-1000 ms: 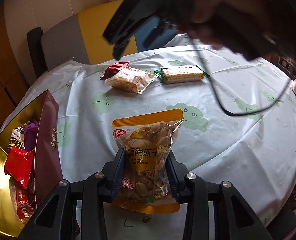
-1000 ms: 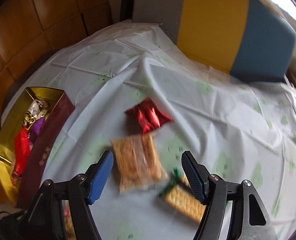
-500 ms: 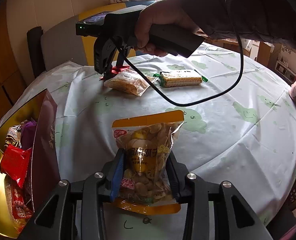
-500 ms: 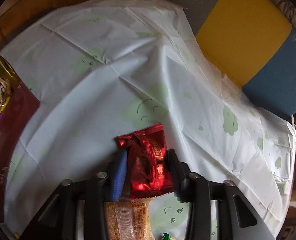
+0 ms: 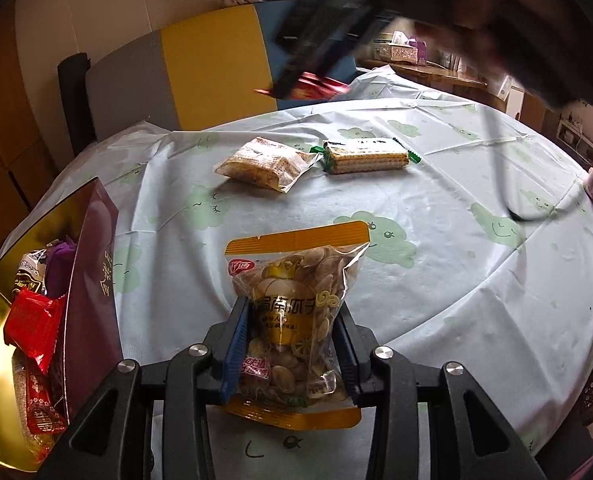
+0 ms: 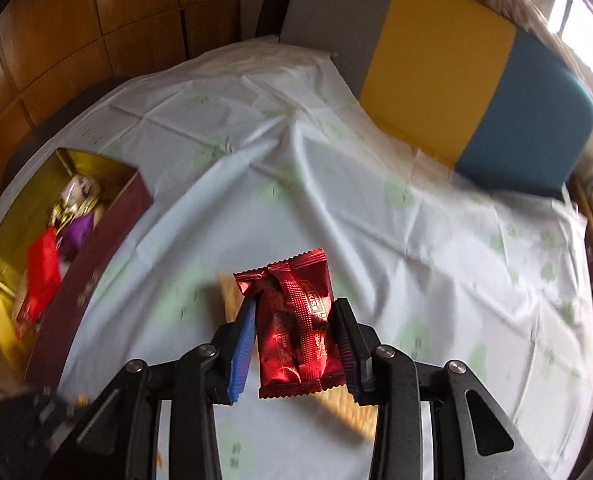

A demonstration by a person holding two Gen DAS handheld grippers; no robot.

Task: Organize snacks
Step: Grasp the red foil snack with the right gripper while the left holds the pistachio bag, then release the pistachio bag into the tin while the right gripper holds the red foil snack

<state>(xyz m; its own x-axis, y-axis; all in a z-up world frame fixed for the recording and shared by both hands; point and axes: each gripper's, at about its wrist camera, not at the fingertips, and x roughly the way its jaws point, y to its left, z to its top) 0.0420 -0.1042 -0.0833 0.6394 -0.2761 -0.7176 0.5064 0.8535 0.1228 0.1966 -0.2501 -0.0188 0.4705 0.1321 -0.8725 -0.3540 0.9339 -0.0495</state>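
Far left, on the table's edge: your gift box (image 5: 96, 264), dark red outside and gold inside, open on top, already holding a red packet (image 5: 32, 324), a purple sweet (image 5: 60, 264) and a few other wrapped pieces; treat its card walls as light and easy to shove aside if you knock them. Next, low in the middle of the left view: your left gripper (image 5: 292, 344), fingers closed partway on the lower half of a bag of nuts (image 5: 296, 304), the bag standing upright between the pads with its orange seal on top; judge it light, crinkly and slippery, the shells inside hard but loose, so keep your hold on the filled belly, not the flat seal. Beyond it on the tablecloth (image 5: 456, 280), lying flat and almost touching end to end: a clear pack of crisp snack (image 5: 264, 164), likely brittle, and a sleeve of crackers (image 5: 366, 158), stiff but breakable; take each across its short width. Up and to the right: your right gripper (image 6: 292, 344), fingers drawn in narrow on a red foil packet (image 6: 296, 320), lifted clear of the table; it is light, soft and slick, gripped across its middle, which looks secure.
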